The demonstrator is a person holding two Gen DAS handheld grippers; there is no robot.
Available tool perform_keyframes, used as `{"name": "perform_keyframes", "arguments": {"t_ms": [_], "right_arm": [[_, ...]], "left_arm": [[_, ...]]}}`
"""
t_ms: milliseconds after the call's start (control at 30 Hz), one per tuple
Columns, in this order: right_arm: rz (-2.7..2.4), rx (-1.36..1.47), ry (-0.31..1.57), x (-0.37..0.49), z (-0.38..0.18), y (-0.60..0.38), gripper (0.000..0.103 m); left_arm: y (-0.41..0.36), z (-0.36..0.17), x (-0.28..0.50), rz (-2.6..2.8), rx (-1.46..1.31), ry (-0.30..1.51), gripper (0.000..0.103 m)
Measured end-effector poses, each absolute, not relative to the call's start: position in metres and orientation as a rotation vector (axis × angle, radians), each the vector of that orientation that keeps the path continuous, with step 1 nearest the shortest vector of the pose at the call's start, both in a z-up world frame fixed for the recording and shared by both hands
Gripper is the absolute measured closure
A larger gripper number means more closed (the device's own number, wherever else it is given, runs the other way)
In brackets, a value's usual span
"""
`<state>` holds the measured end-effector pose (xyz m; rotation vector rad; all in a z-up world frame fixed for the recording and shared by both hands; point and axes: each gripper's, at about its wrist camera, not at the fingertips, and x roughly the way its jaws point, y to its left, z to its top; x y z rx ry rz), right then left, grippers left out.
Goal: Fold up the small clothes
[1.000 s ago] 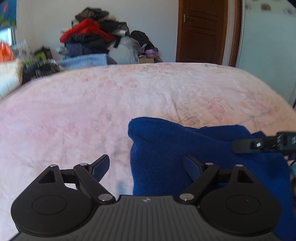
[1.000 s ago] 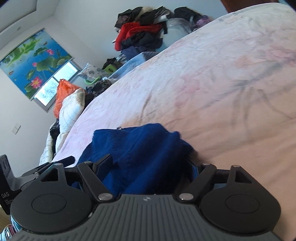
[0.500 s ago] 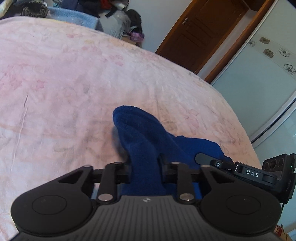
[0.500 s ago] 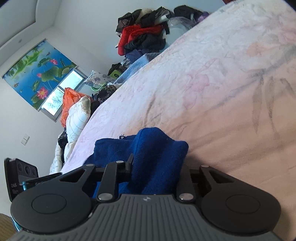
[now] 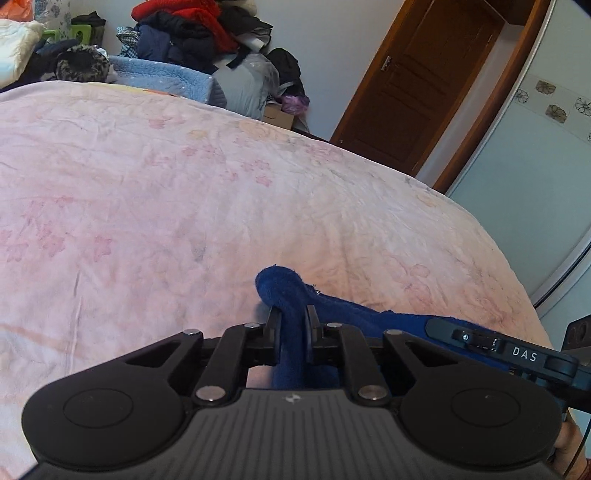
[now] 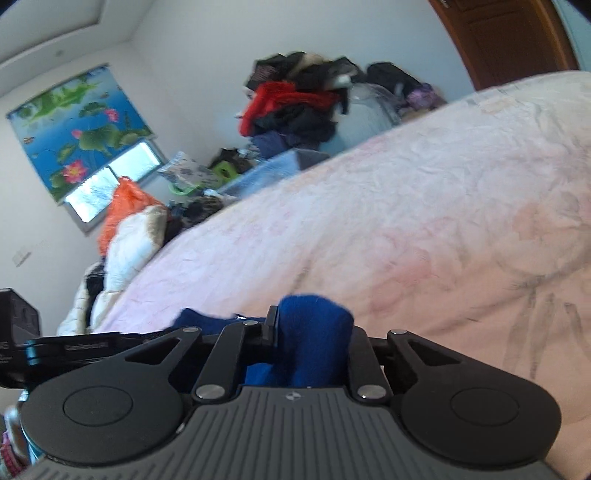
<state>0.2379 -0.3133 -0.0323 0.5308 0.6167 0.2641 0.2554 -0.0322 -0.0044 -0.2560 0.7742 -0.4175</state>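
A dark blue knit garment (image 5: 369, 317) lies bunched on the pink flowered bedspread (image 5: 184, 203), close in front of both grippers. In the left wrist view my left gripper (image 5: 292, 314) pinches a raised fold of it, the jaws still closing with the cloth squeezed thin between the pads. In the right wrist view my right gripper (image 6: 312, 326) holds a thicker wad of the same blue garment (image 6: 314, 310), its jaws closing on it too. Each gripper shows at the side of the other's view. The rest of the garment is hidden under the grippers.
A heap of red and dark clothes (image 5: 192, 29) is piled beyond the bed's far edge. A brown door (image 5: 417, 92) and a pale wardrobe (image 5: 535, 166) stand to the right. A white quilt (image 6: 129, 243) and an orange bag (image 6: 125, 203) lie under the window.
Both grippers went from wide open around the blue garment to clamped on folds of it. The cloth has bunched up and both hands have shifted and turned over the bed.
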Motion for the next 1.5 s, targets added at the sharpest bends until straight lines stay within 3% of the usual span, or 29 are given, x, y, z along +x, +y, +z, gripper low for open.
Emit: {"name": "perform_keyframes", "arguments": {"t_ms": [67, 100, 133, 233, 300, 367, 500, 633, 667, 700, 767, 800, 833, 867, 1033, 1167, 1300, 1500], "right_arm": [[0.245, 0.554, 0.643, 0.231, -0.035, -0.318, 0.068], [0.242, 0.561, 0.656, 0.224, -0.035, -0.319, 0.054], [0.250, 0.572, 0.663, 0.215, -0.034, -0.322, 0.047], [0.287, 0.632, 0.689, 0.183, -0.032, -0.333, 0.043], [0.303, 0.705, 0.723, 0.157, -0.035, -0.342, 0.042], [0.333, 0.756, 0.754, 0.132, -0.040, -0.345, 0.043], [0.387, 0.772, 0.813, 0.086, -0.049, -0.334, 0.040], [0.422, 0.742, 0.795, 0.058, -0.051, -0.319, 0.044], [0.428, 0.739, 0.791, 0.056, -0.051, -0.317, 0.044], [0.429, 0.738, 0.787, 0.056, -0.051, -0.316, 0.047], [0.431, 0.750, 0.799, 0.059, -0.050, -0.315, 0.054], [0.436, 0.753, 0.812, 0.061, -0.051, -0.313, 0.063], [0.435, 0.757, 0.826, 0.063, -0.052, -0.311, 0.078], [0.434, 0.767, 0.834, 0.065, -0.054, -0.309, 0.083], [0.444, 0.751, 0.801, 0.051, -0.044, -0.300, 0.087], [0.375, 0.648, 0.836, 0.043, -0.042, -0.295, 0.086], [0.298, 0.565, 0.807, 0.029, -0.027, -0.293, 0.070], [0.187, 0.304, 0.639, 0.012, 0.016, -0.266, 0.069]], "left_arm": [[-0.030, -0.001, 0.242, -0.428, -0.239, 0.772, 0.091], [-0.029, 0.000, 0.233, -0.430, -0.217, 0.777, 0.090], [-0.027, 0.001, 0.225, -0.431, -0.195, 0.781, 0.088], [-0.017, 0.002, 0.194, -0.462, -0.181, 0.798, 0.073], [-0.008, -0.002, 0.171, -0.467, -0.209, 0.825, 0.041], [0.000, -0.006, 0.147, -0.471, -0.223, 0.817, 0.029], [0.006, -0.020, 0.112, -0.531, -0.236, 0.882, 0.029], [0.003, -0.035, 0.091, -0.609, -0.246, 0.911, 0.031], [0.001, -0.034, 0.089, -0.622, -0.222, 0.910, 0.045], [-0.001, -0.034, 0.090, -0.645, -0.217, 0.929, 0.067], [-0.003, -0.035, 0.092, -0.642, -0.235, 0.955, 0.075], [-0.004, -0.034, 0.091, -0.633, -0.224, 0.952, 0.084], [-0.004, -0.033, 0.090, -0.626, -0.220, 0.951, 0.084], [-0.002, -0.032, 0.088, -0.616, -0.228, 0.947, 0.087], [0.008, -0.018, 0.075, -0.583, -0.225, 0.914, 0.089], [0.001, -0.024, 0.073, -0.572, -0.148, 0.929, 0.088], [0.000, -0.006, 0.063, -0.525, -0.108, 0.879, 0.086], [-0.020, 0.013, 0.066, -0.387, 0.043, 0.793, 0.085]]}}
